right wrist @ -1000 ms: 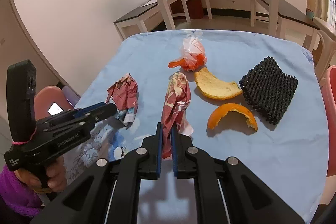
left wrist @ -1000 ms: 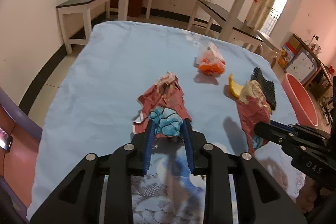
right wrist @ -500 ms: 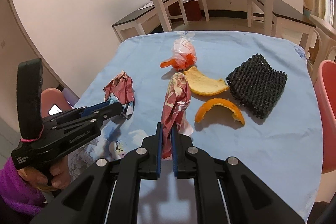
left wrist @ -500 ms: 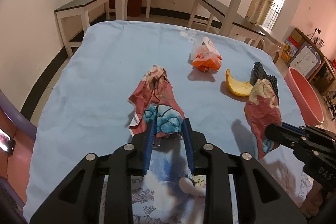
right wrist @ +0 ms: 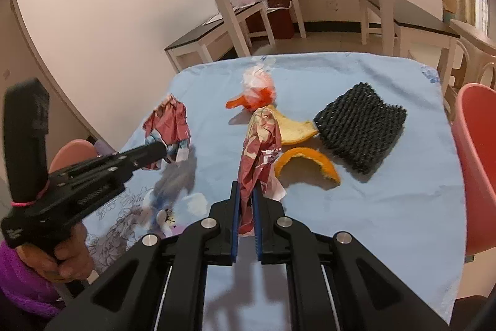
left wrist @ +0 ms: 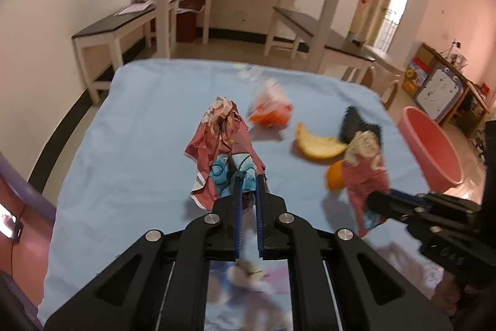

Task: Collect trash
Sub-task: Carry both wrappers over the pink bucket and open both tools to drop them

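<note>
Left hand-held gripper [left wrist: 248,179] just closed on crumpled wrapper [left wrist: 221,145]; right hand-held gripper [right wrist: 245,191] clamps second wrapper [right wrist: 259,151]; cloth edge [right wrist: 458,176] well apart.

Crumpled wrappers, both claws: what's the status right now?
Left gripper just closed on its red-and-blue wrapper. Right gripper shut on the red wrapper. Orange peels and black mesh lie untouched; nothing blocking.

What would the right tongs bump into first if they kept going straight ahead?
Probably the orange peel just beyond the crumpled paper that the right tongs already grip, though depth is hard to judge.
</note>
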The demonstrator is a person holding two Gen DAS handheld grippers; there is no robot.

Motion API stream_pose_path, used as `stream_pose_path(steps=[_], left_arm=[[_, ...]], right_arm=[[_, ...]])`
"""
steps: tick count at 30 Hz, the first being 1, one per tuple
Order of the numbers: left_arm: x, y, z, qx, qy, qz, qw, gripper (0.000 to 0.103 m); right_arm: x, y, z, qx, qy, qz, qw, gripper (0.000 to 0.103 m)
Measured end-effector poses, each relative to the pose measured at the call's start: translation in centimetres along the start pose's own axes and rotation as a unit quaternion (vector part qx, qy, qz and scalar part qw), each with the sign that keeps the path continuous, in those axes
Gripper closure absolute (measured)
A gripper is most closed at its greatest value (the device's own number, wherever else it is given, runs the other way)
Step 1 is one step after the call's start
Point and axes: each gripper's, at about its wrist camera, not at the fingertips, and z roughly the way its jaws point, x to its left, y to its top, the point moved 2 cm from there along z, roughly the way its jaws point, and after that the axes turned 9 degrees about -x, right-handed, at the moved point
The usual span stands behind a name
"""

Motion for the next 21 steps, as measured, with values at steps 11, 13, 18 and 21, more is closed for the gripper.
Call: stream_pose_path(steps=[11, 13, 18, 21], left_arm=[[-8.6, 2.9, -0.2, -0.035, -0.092, 0.039, 0.9944, 0.096], [-10.7, 3.4, 0.1, -0.038, -0.115, 0.046, 0.9916, 0.096], [-15.9, 4.2, 0.8, -0.042, -0.16, 0.073, 0.9835, 0.096], [-19.2, 4.5, 1.2, -0.043, -0.185, 0.088, 0.9778, 0.096]], right_arm=[[-6.6, 1.7, -5.7, -0.063, -0.084, 0.021, 0.994, 0.096], [-8.5, 2.2, -7.2, -0.078, -0.108, 0.034, 0.991, 0.096], [-13.4, 2.5, -10.6, -0.108, -0.163, 0.062, 0.979, 0.096], [-16.3, 2.6, -11.8, -0.116, -0.192, 0.075, 0.972, 0.096]])
